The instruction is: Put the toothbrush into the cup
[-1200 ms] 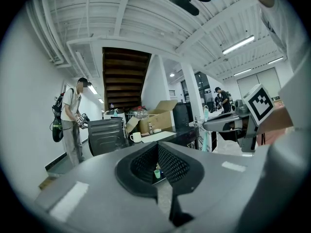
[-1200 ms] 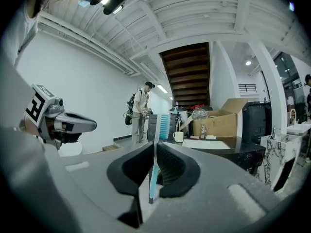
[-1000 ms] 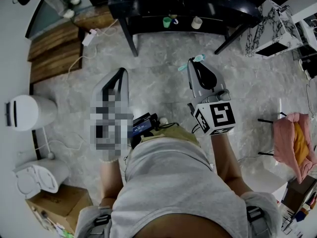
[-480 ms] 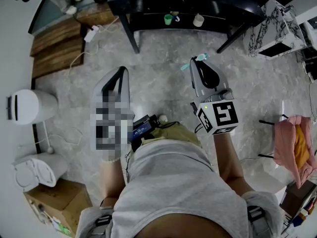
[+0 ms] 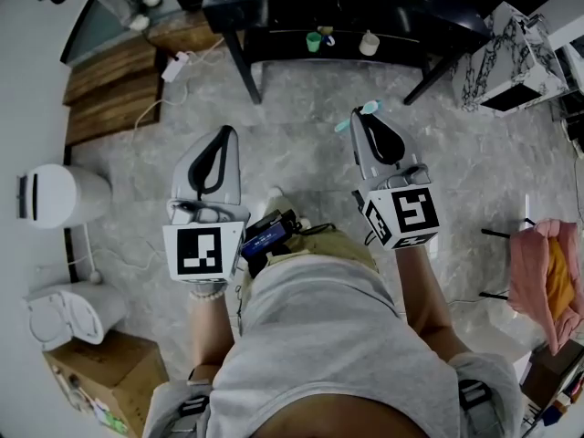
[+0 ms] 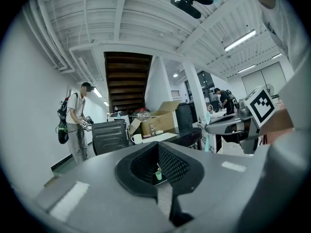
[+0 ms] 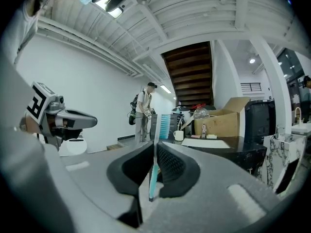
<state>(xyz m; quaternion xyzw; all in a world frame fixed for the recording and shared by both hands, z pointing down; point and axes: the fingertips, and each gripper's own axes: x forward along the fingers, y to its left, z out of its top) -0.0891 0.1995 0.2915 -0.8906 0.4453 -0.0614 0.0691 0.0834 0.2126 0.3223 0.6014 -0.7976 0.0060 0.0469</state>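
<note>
My right gripper [image 5: 358,117] is shut on a teal toothbrush [image 5: 350,119], held above the grey floor. In the right gripper view the toothbrush [image 7: 153,171] stands upright between the jaws of the right gripper [image 7: 155,152], bristles on top. My left gripper [image 5: 223,135] hangs level with it to the left, shut and holding nothing. A green cup [image 5: 313,41] and a white cup [image 5: 369,43] stand on the black table [image 5: 411,16] ahead. The left gripper [image 6: 156,152] points at that table; the green cup [image 6: 158,175] shows below its tips, with the white cup [image 6: 136,138] above.
A white bin [image 5: 55,194], a second white unit [image 5: 64,313] and a cardboard box [image 5: 100,377] line the left wall. A power strip [image 5: 178,62] and its cable lie on the floor. A pink cloth [image 5: 538,276] is at the right. A person [image 6: 77,123] stands far off.
Almost nothing has changed: the head view has shifted a little, and both grippers keep their places, the right one still holding the toothbrush.
</note>
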